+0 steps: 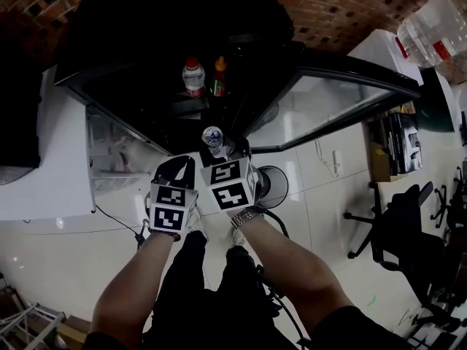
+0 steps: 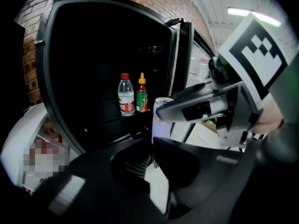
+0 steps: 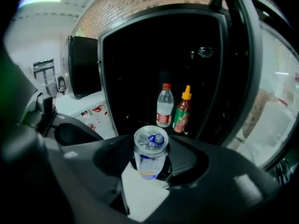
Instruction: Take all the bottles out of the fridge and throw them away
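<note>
The black fridge (image 1: pixel 146 20) stands open. On its shelf stand a clear water bottle (image 1: pixel 193 77) (image 2: pixel 126 95) (image 3: pixel 165 106) with a red cap and a green-labelled sauce bottle (image 1: pixel 219 77) (image 2: pixel 142 93) (image 3: pixel 182 111) with a yellow cap. My right gripper (image 1: pixel 215 146) (image 3: pixel 150 164) is shut on a silver and blue drink can (image 1: pixel 212 137) (image 3: pixel 150 153) (image 2: pixel 161 118), held upright just in front of the fridge opening. My left gripper (image 1: pixel 175 168) (image 2: pixel 152 164) hangs close beside it on the left, open and with nothing in it.
The fridge's glass door (image 1: pixel 328 108) is swung open to the right. A round metal-rimmed container (image 1: pixel 273 184) stands on the floor by my right hand. A white cabinet (image 1: pixel 66 159) is at the left, black office chairs (image 1: pixel 408 232) at the right.
</note>
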The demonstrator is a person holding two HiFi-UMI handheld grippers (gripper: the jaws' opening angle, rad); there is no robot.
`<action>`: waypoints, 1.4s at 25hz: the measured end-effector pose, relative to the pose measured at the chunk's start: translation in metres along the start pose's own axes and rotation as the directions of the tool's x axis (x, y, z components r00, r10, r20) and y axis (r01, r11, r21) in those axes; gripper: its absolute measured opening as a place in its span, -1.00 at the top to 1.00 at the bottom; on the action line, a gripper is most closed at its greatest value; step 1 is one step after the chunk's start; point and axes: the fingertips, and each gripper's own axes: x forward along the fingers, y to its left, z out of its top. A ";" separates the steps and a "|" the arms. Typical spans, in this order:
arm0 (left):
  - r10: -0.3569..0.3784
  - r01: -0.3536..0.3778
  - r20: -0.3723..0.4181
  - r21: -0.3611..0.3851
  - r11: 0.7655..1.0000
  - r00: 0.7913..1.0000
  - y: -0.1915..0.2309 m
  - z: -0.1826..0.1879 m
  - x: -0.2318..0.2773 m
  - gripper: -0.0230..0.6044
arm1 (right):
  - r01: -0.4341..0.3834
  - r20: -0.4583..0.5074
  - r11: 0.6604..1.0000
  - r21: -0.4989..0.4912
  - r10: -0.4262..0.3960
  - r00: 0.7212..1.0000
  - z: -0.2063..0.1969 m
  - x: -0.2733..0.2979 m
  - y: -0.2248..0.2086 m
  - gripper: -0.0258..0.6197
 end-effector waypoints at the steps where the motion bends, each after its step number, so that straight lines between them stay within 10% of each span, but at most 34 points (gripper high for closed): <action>1: -0.008 0.008 -0.004 0.007 1.000 1.000 -0.011 -0.001 0.003 0.92 | 0.005 -0.008 1.000 0.008 -0.005 1.000 -0.010 -0.008 -0.005 0.21; 21: -0.213 0.228 -0.136 0.106 0.968 0.968 -0.269 -0.068 0.092 0.92 | 0.102 -0.196 0.981 0.162 -0.070 0.978 -0.262 -0.129 -0.118 0.21; 35: -0.230 0.267 -0.258 0.120 0.956 0.938 -0.298 -0.132 0.150 0.92 | 0.112 -0.297 0.960 0.255 -0.033 0.954 -0.368 -0.097 -0.143 0.21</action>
